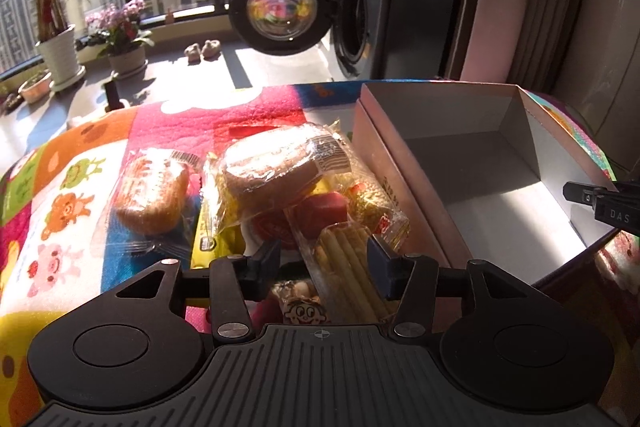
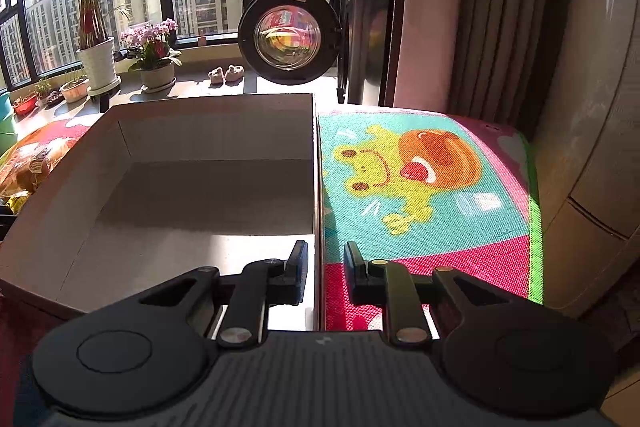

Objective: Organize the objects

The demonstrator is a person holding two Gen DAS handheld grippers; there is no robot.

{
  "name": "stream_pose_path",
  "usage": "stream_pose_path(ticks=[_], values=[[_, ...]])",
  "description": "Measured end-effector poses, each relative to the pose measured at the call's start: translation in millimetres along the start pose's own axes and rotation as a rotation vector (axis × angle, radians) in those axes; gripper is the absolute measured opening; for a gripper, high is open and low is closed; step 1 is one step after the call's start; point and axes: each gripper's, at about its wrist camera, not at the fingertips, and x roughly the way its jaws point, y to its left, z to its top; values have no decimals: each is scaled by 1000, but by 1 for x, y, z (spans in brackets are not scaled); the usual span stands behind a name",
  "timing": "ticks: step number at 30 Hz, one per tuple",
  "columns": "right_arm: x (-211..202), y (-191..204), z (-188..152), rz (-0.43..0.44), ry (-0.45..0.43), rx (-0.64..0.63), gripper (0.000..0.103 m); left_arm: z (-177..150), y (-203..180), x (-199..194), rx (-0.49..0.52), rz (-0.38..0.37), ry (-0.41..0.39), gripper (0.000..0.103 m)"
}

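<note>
A heap of wrapped snacks lies on a colourful cartoon mat (image 1: 72,187): a large bun in clear wrap (image 1: 280,163), a smaller bun packet (image 1: 152,195), a red packet (image 1: 316,207) and a packet of yellow stick biscuits (image 1: 348,259). My left gripper (image 1: 326,261) is open, and its fingers straddle the stick biscuits. To the right stands an empty cardboard box (image 1: 460,155), also in the right wrist view (image 2: 192,195). My right gripper (image 2: 326,267) is open with a narrow gap, one finger on each side of the box's right wall; its tip shows in the left wrist view (image 1: 592,199).
Beyond the mat (image 2: 420,167) stands a dark washing machine with its round door (image 1: 280,11) swung open. Potted plants (image 1: 60,55) line the window sill, with small slippers (image 1: 202,50) beside them. Curtains (image 2: 500,7) hang at the right.
</note>
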Motion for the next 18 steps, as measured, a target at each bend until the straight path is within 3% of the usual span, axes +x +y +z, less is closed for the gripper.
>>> stream_pose_path(ticks=[2, 7, 11, 18], values=[[0, -1, -1, 4, -3, 7, 19, -1, 6, -4, 2, 24, -14, 54], [2, 3, -1, 12, -3, 13, 19, 2, 10, -7, -71, -42, 20, 42], [1, 2, -3, 21, -3, 26, 19, 5, -4, -3, -96, -121, 39, 43], [-2, 2, -7, 30, -12, 40, 19, 0, -14, 9, -19, -77, 45, 51]])
